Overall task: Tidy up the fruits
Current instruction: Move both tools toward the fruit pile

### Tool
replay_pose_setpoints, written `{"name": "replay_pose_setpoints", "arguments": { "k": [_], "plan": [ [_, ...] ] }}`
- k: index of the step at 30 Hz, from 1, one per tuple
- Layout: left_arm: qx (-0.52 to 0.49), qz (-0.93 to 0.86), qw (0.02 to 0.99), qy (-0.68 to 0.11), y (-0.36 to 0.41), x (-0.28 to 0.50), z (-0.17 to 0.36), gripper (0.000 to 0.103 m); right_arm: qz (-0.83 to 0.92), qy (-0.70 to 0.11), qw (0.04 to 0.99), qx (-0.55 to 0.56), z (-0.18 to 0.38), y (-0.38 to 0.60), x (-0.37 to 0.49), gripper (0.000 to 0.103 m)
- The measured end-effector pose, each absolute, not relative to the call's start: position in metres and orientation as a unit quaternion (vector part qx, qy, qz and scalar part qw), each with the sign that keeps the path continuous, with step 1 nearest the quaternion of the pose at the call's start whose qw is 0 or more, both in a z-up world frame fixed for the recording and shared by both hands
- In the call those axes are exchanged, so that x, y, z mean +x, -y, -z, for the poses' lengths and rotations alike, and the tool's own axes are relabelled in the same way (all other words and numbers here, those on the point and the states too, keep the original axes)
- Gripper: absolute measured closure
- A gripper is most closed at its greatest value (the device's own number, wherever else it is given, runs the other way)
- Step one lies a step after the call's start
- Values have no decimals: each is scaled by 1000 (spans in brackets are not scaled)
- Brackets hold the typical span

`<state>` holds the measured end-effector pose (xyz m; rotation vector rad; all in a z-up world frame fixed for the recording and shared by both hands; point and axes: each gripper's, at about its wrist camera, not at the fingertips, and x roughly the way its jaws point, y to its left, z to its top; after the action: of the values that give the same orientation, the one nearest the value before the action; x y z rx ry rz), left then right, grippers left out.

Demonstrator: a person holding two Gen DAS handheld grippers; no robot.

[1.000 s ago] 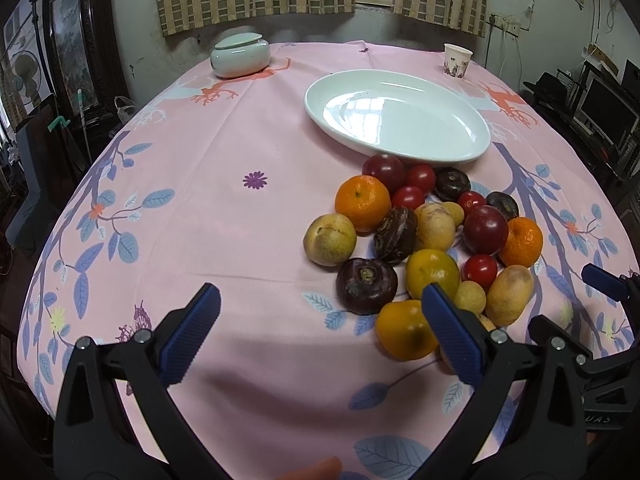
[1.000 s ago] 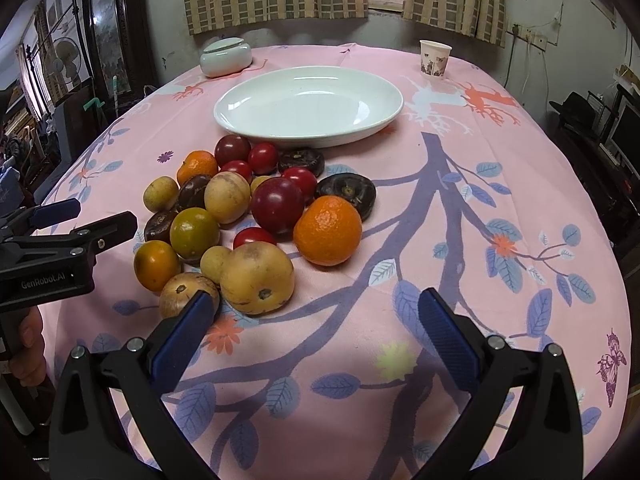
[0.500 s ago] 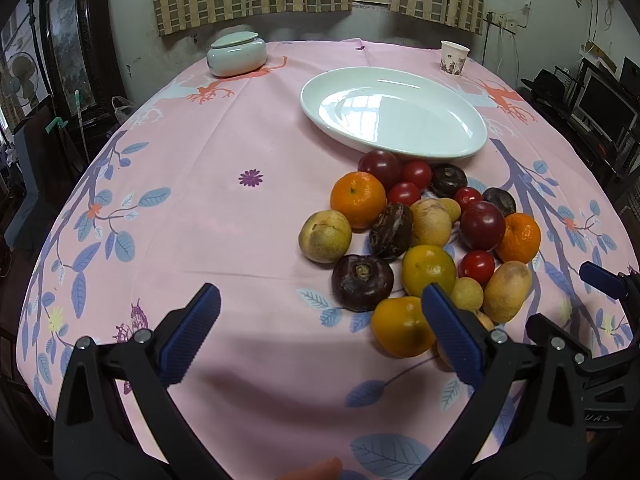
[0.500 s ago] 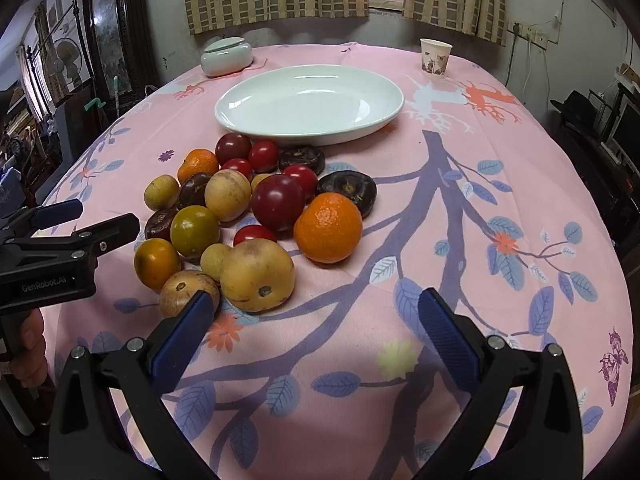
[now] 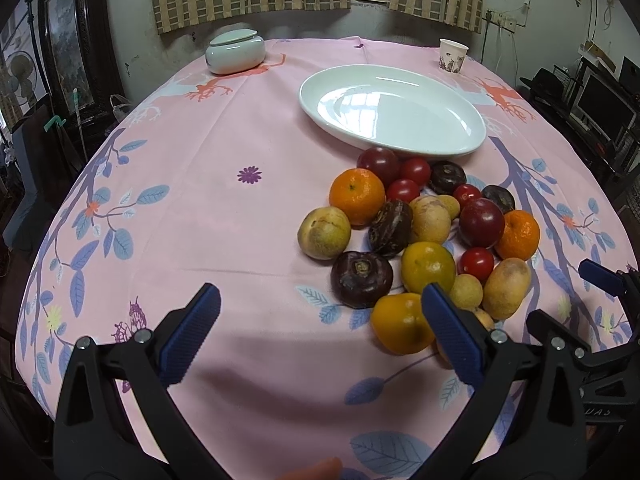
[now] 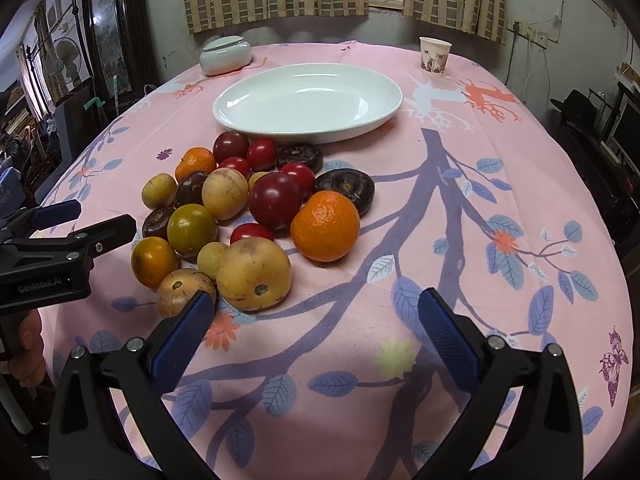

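Observation:
A pile of mixed fruit lies on the pink tablecloth: oranges (image 5: 357, 196) (image 6: 325, 225), red tomatoes (image 5: 475, 263), dark purple fruits (image 5: 361, 279), yellow-brown round fruits (image 6: 253, 273) and a dark red plum (image 6: 275, 200). An empty white oval plate (image 5: 392, 110) (image 6: 308, 100) sits just behind the pile. My left gripper (image 5: 320, 330) is open, low over the cloth in front of and left of the pile; its right pad overlaps a yellow-orange fruit (image 5: 400, 328). My right gripper (image 6: 314, 330) is open, in front of the pile's right side.
A pale green lidded jar (image 5: 235, 51) stands at the back left, a paper cup (image 5: 452, 55) at the back right. The round table (image 5: 160, 200) drops off at its edges. Dark furniture and screens stand around it. A hand (image 6: 26, 348) holds the left gripper's handle.
Both grippers have stayed open. The left wrist view has shifted slightly, with the fruit pile sitting a little further left and lower in frame. The right wrist view is nearly unchanged.

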<state>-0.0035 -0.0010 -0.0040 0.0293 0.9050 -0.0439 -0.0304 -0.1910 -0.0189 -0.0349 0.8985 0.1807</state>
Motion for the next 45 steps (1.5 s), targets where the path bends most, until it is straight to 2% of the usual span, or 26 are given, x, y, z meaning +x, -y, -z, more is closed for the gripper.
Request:
{"name": "replay_pose_setpoints", "arguments": {
  "k": [32, 45],
  "plan": [
    [19, 37, 898, -438, 5, -6, 9, 2, -99, -435, 895, -17, 18, 194, -32, 1],
    [28, 92, 896, -434, -7, -10, 22, 2, -124, -441, 886, -72, 24, 188, -34, 1]
  ]
}}
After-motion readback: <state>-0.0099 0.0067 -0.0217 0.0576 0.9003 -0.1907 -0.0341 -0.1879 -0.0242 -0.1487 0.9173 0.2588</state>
